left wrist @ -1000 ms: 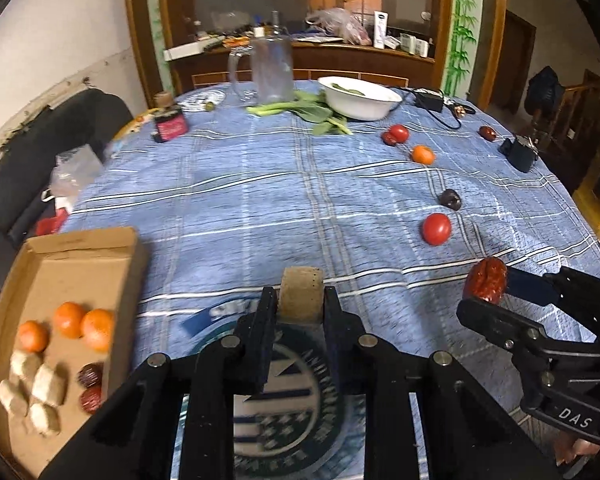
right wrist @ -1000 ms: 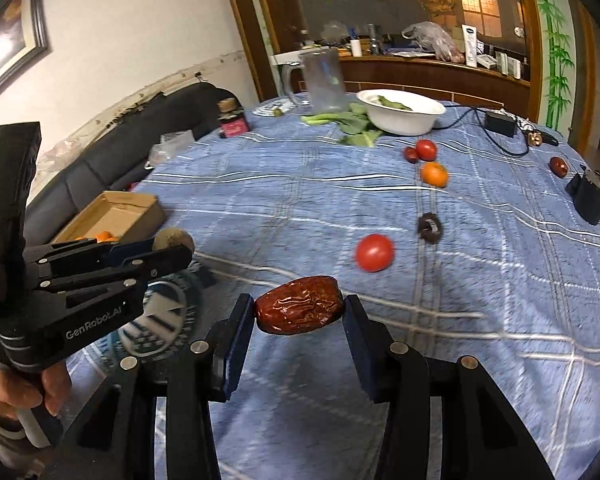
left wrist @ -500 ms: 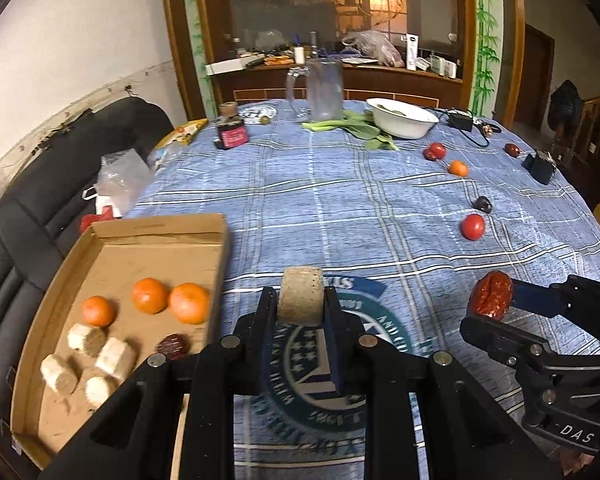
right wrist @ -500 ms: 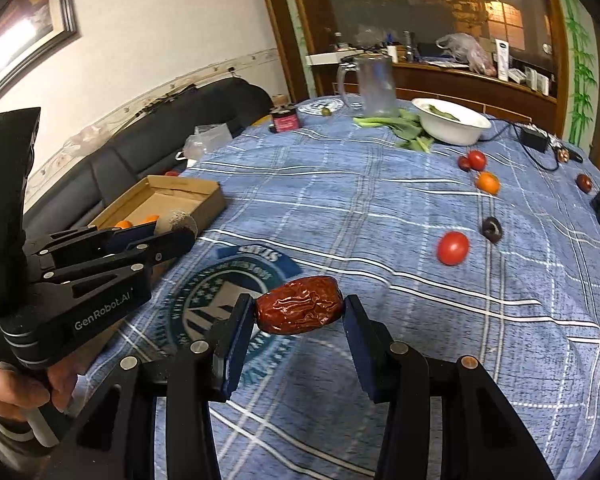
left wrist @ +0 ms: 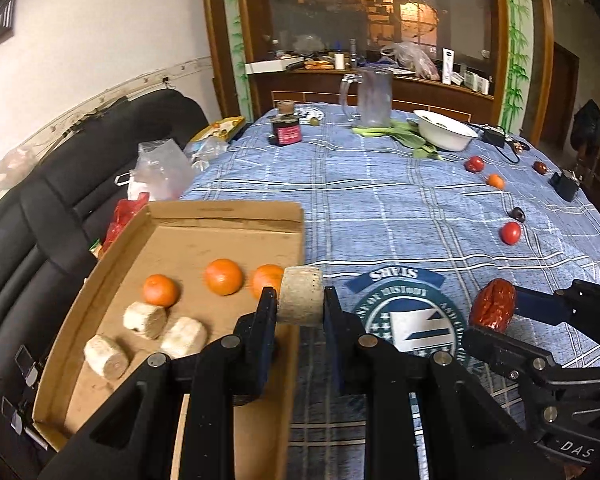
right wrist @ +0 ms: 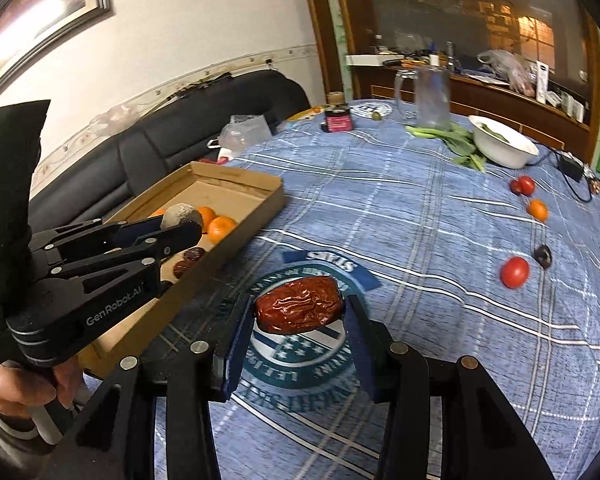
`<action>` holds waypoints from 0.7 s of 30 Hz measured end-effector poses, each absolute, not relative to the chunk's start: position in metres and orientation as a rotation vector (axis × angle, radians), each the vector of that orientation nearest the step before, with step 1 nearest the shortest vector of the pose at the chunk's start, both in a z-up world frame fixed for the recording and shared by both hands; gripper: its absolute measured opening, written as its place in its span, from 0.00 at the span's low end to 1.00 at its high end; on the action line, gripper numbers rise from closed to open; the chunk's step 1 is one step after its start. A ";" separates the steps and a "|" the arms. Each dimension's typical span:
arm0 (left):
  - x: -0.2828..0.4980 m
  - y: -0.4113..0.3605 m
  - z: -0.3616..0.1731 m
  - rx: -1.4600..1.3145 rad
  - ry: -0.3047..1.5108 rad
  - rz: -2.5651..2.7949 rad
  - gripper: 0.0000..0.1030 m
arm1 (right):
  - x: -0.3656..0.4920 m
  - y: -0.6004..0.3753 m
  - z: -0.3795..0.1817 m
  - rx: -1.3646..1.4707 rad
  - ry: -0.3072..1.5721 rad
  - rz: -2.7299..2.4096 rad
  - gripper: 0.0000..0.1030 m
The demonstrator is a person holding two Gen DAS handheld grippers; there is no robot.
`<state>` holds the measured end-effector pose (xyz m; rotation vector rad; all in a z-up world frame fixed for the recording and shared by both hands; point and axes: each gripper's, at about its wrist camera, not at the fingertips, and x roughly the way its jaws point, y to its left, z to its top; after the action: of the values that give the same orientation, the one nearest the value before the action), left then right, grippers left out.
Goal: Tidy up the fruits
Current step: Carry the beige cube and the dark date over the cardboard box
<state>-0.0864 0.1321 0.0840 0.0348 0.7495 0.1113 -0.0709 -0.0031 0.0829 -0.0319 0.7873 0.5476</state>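
Note:
My left gripper (left wrist: 300, 300) is shut on a pale cut chunk (left wrist: 302, 296), held above the right rim of the cardboard tray (left wrist: 228, 210). The tray holds three oranges (left wrist: 223, 276) and three more pale chunks (left wrist: 145, 319). My right gripper (right wrist: 300, 312) is shut on a wrinkled red date (right wrist: 299, 310) over the round emblem (right wrist: 300, 356) on the blue cloth, just right of the tray (right wrist: 240, 178). In the right wrist view two dark dates (right wrist: 192, 255) lie in the tray behind the left gripper (right wrist: 180, 220). A tomato (left wrist: 510, 233), an orange (left wrist: 495, 181) and dark fruits (left wrist: 517, 213) lie on the cloth at right.
At the table's far end stand a glass mug (left wrist: 370, 96), a white bowl (left wrist: 444, 134) with greens (left wrist: 392, 134), a dark jar (left wrist: 286, 130) and a charger with cable (left wrist: 494, 136). A black sofa (left wrist: 60, 200) with plastic bags (left wrist: 160, 172) runs along the left. A hand (right wrist: 16, 388) holds the left gripper's handle.
Both grippers have moved left together with their loads. The tray has come from the left edge to just under the left gripper, and the scattered fruits have slid right.

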 end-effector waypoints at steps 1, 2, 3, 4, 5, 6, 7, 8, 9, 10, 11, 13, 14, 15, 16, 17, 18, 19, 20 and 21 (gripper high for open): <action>-0.088 0.136 0.084 0.031 0.749 0.117 0.21 | -0.071 -0.001 0.083 -0.033 0.788 0.553 0.49; -0.089 0.140 0.084 0.027 0.749 0.122 0.21 | -0.071 0.002 0.083 -0.034 0.789 0.558 0.49; -0.090 0.143 0.084 0.022 0.750 0.126 0.21 | -0.071 0.005 0.083 -0.038 0.789 0.563 0.49; -0.091 0.148 0.084 0.015 0.752 0.129 0.21 | -0.072 0.009 0.083 -0.043 0.787 0.568 0.49; -0.092 0.152 0.085 0.008 0.754 0.131 0.21 | -0.072 0.012 0.083 -0.047 0.786 0.573 0.49; -0.092 0.157 0.085 -0.003 0.759 0.130 0.21 | -0.073 0.017 0.084 -0.052 0.784 0.584 0.49; -0.093 0.162 0.085 -0.017 0.765 0.127 0.21 | -0.074 0.020 0.085 -0.057 0.782 0.589 0.49; -0.093 0.167 0.085 -0.036 0.774 0.120 0.21 | -0.074 0.023 0.085 -0.062 0.781 0.594 0.49; -0.094 0.173 0.085 -0.056 0.783 0.112 0.21 | -0.075 0.027 0.085 -0.066 0.782 0.601 0.49; -0.096 0.181 0.085 -0.070 0.791 0.111 0.21 | -0.074 0.031 0.086 -0.069 0.785 0.612 0.49; -0.098 0.186 0.085 -0.074 0.794 0.116 0.21 | -0.074 0.036 0.086 -0.072 0.784 0.621 0.49; -0.103 0.199 0.087 -0.083 0.795 0.136 0.21 | -0.073 0.045 0.086 -0.074 0.786 0.638 0.49; -0.105 0.205 0.088 -0.091 0.795 0.144 0.21 | -0.073 0.049 0.087 -0.074 0.786 0.648 0.49; -0.107 0.212 0.090 -0.099 0.794 0.153 0.21 | -0.073 0.053 0.087 -0.074 0.786 0.662 0.49; -0.109 0.217 0.090 -0.106 0.794 0.161 0.21 | -0.073 0.060 0.086 -0.078 0.788 0.676 0.49; -0.110 0.222 0.090 -0.114 0.795 0.167 0.21 | -0.072 0.066 0.085 -0.083 0.791 0.685 0.49; -0.111 0.227 0.090 -0.123 0.797 0.172 0.21 | -0.072 0.074 0.082 -0.094 0.797 0.697 0.49; -0.112 0.232 0.089 -0.129 0.800 0.178 0.21 | -0.072 0.079 0.081 -0.103 0.801 0.704 0.49; -0.113 0.236 0.088 -0.134 0.801 0.186 0.21 | -0.072 0.087 0.079 -0.112 0.806 0.717 0.49; -0.113 0.240 0.087 -0.139 0.803 0.194 0.21 | -0.071 0.089 0.078 -0.116 0.809 0.725 0.49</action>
<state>-0.1131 0.2402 0.0870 -0.1394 0.8033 0.1942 -0.0714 0.0891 0.0780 -0.1157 0.8089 0.7247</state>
